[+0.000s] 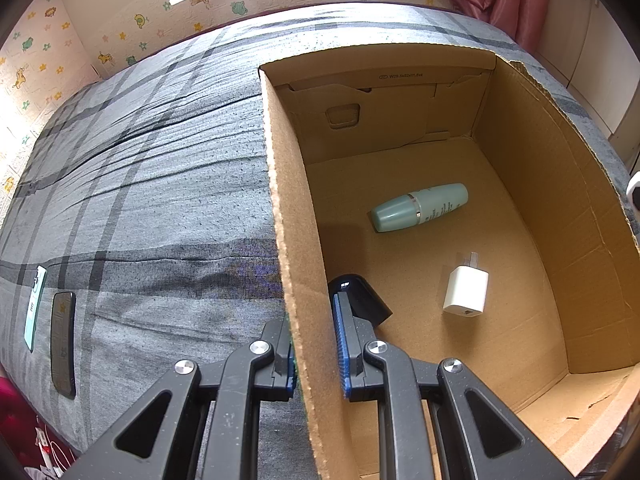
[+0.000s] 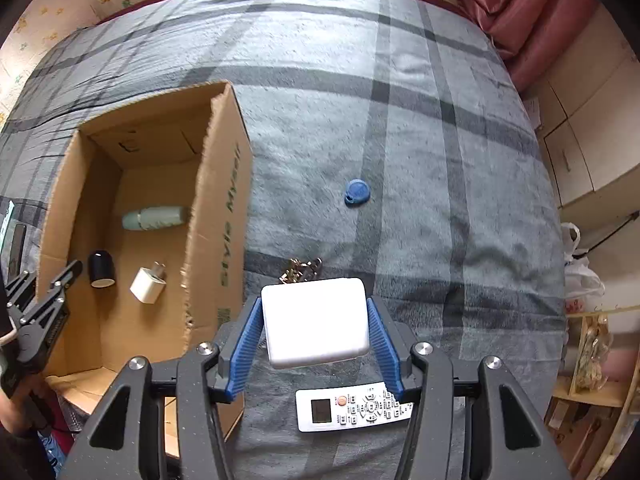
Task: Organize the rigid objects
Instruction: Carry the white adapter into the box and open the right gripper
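Observation:
An open cardboard box stands on the bed. Inside lie a teal bottle, a white plug adapter and a black cap. My left gripper is shut on the box's left wall, one finger on each side; it also shows at the left edge of the right wrist view. My right gripper is shut on a white rectangular block and holds it above the bed, right of the box.
On the grey plaid bedspread lie a blue key fob, a bunch of keys and a white remote. Two phones lie at the bed's left. Pink bedding lies at the far right.

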A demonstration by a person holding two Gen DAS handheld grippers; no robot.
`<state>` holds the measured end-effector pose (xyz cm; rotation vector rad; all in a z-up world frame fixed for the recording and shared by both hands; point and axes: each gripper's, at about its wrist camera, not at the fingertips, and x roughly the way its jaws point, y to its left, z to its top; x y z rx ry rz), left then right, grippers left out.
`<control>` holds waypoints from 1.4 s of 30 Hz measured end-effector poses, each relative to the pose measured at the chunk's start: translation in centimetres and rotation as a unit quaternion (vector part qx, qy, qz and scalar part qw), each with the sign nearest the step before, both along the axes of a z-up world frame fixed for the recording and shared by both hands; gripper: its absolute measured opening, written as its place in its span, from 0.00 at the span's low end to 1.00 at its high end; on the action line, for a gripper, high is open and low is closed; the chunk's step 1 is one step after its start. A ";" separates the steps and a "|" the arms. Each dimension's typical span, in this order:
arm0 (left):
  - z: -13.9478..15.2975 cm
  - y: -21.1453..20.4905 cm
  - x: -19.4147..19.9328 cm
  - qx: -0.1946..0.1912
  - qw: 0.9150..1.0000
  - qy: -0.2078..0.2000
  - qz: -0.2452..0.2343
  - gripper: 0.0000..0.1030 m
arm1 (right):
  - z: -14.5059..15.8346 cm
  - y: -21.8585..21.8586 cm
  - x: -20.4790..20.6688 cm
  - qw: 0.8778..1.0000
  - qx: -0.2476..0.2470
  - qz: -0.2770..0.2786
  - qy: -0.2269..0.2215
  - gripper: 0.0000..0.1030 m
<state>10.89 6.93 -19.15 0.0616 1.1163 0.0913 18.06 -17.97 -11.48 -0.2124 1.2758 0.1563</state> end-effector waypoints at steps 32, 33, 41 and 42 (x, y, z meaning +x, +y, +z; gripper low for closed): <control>-0.1 0.2 0.1 -0.006 1.000 0.000 0.000 0.16 | 2.8 13.2 0.2 0.993 0.038 0.108 -0.015 0.55; -0.2 0.2 0.1 -0.006 1.000 0.000 0.000 0.16 | 2.5 13.6 0.2 0.993 0.038 0.109 -0.014 0.55; -0.3 0.4 0.0 -0.005 1.000 -0.002 -0.001 0.16 | -0.2 15.7 0.7 0.993 0.030 0.110 0.002 0.55; -0.3 0.4 0.0 -0.006 1.000 -0.002 0.000 0.16 | -0.5 16.0 0.8 0.994 0.030 0.109 0.004 0.55</control>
